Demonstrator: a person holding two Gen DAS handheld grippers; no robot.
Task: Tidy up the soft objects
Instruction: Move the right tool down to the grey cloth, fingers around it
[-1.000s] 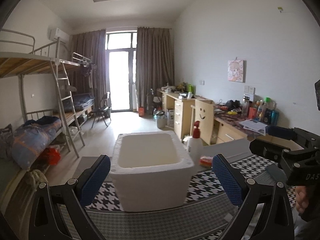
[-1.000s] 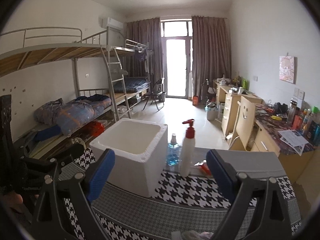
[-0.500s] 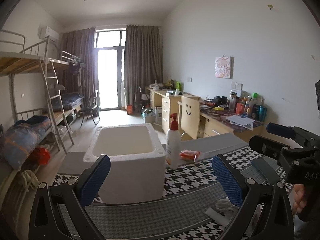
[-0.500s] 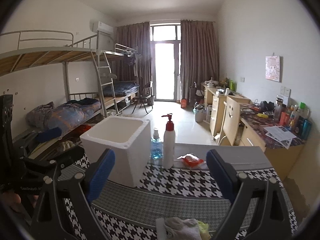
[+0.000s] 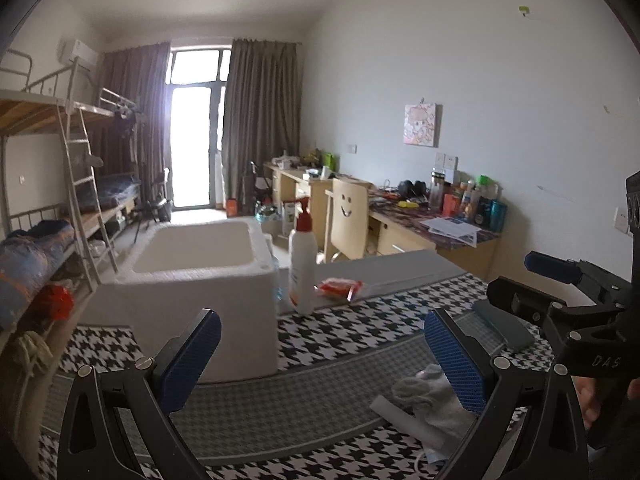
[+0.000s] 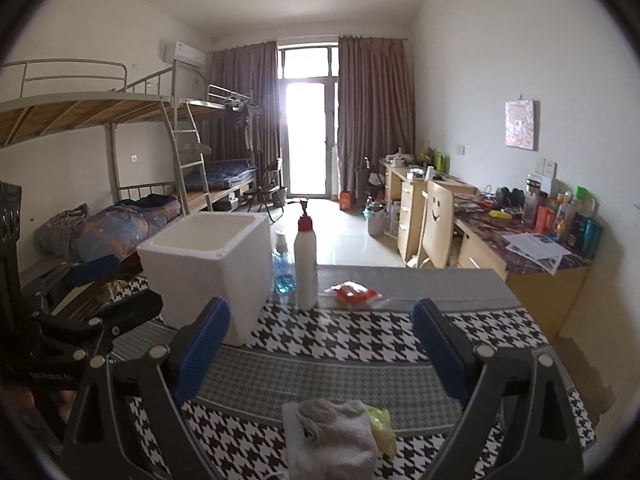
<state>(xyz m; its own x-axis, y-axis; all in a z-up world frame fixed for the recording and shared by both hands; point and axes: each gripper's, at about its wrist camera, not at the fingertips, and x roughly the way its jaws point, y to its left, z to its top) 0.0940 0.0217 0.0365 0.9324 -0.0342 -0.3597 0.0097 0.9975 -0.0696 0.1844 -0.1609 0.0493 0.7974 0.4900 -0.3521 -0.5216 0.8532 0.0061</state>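
Note:
A pile of soft things, a grey-white cloth (image 6: 340,436) with a yellow-green piece (image 6: 382,426) beside it, lies at the near edge of the houndstooth table cloth (image 6: 360,332). It also shows in the left wrist view (image 5: 432,398), low right. A white foam box (image 5: 200,280) (image 6: 208,260) stands open and empty at the far left. My left gripper (image 5: 320,360) is open, empty, above the table in front of the box. My right gripper (image 6: 320,352) is open, empty, just above and behind the cloth pile.
A white pump bottle with a red top (image 6: 306,264), a small blue bottle (image 6: 283,268) and a red packet (image 6: 352,293) stand behind the box. A grey flat object (image 5: 502,326) lies at the right. Bunk beds (image 6: 120,216) and desks (image 6: 520,248) lie beyond.
Both grippers have pulled back from the box and tilted down. The cloth pile has come into view at the near edge. Both stay open.

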